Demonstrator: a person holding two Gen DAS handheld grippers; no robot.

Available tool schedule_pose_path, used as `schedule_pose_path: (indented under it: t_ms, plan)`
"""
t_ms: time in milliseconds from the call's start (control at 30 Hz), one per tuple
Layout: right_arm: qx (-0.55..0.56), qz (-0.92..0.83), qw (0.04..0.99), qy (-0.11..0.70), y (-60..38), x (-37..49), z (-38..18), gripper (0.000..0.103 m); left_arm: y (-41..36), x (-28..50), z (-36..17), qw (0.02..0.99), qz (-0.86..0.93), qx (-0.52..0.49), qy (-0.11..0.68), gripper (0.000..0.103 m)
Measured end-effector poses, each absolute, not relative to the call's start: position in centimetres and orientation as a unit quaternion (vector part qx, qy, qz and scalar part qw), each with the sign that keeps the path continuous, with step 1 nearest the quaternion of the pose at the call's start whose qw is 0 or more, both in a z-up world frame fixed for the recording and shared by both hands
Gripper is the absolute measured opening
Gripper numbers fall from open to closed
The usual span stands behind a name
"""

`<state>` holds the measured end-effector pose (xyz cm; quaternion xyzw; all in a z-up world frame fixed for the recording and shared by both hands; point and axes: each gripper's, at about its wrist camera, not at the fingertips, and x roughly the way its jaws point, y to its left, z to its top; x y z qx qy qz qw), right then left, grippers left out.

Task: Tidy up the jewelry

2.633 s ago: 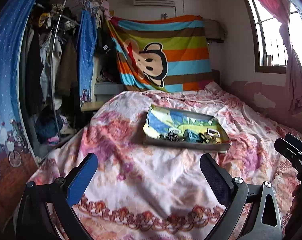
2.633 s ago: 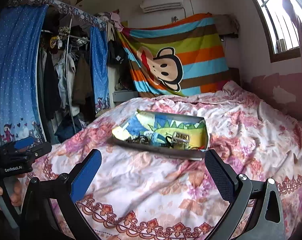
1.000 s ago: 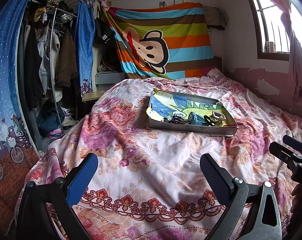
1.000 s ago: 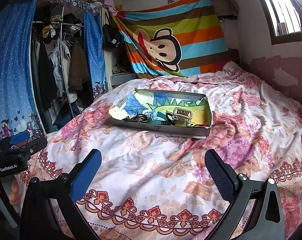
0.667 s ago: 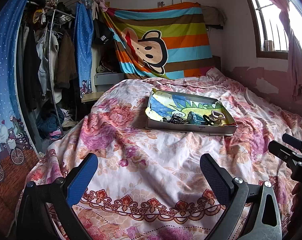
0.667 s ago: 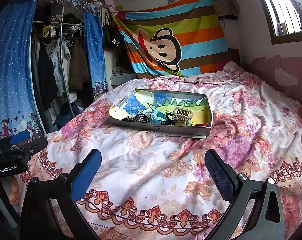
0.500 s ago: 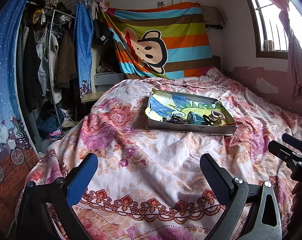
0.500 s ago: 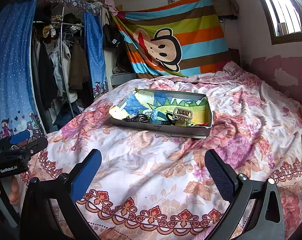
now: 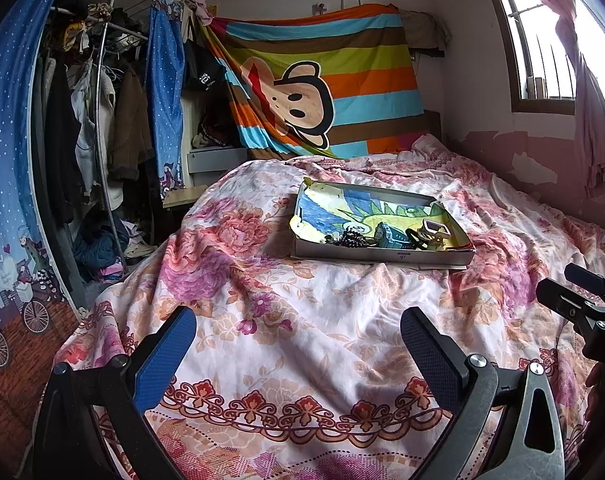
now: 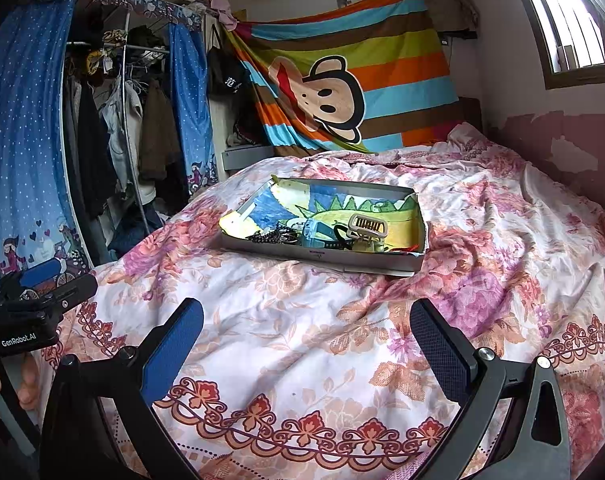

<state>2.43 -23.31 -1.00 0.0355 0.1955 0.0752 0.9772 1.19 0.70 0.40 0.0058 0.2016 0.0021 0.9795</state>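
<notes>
A shallow grey box [image 9: 382, 256] [image 10: 322, 257] lined with a colourful drawing lies on the bed. Along its near side lies jewelry: a dark bead string [image 9: 348, 237] [image 10: 268, 236], a blue piece [image 9: 388, 236] [image 10: 316, 236], a cream hair clip [image 10: 366, 226] [image 9: 434, 229]. My left gripper [image 9: 296, 344] is open and empty, well short of the box. My right gripper [image 10: 306, 340] is open and empty, also short of the box. Each gripper shows at the edge of the other's view.
The bed carries a rumpled floral cover [image 9: 322, 312] [image 10: 302, 312]. An open wardrobe with hanging clothes [image 9: 94, 140] stands at the left, behind blue curtains. A striped monkey blanket [image 9: 322, 88] hangs on the back wall. A window [image 9: 542, 40] is at the right.
Both grippers have risen and neared the bed since 2.6 s ago, so the box shows from higher up. Over the last second almost nothing moved. Both stay open.
</notes>
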Motion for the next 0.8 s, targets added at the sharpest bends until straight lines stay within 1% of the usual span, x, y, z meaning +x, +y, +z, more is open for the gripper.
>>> schedule_pose_path:
  t_ms: [800]
  plan:
    - [0.035, 0.075, 0.977, 0.195, -23.28, 2.41, -0.94, 0.101, 0.52, 1.18, 0.38, 0.980, 0.003, 0.009, 0.200, 0.103]
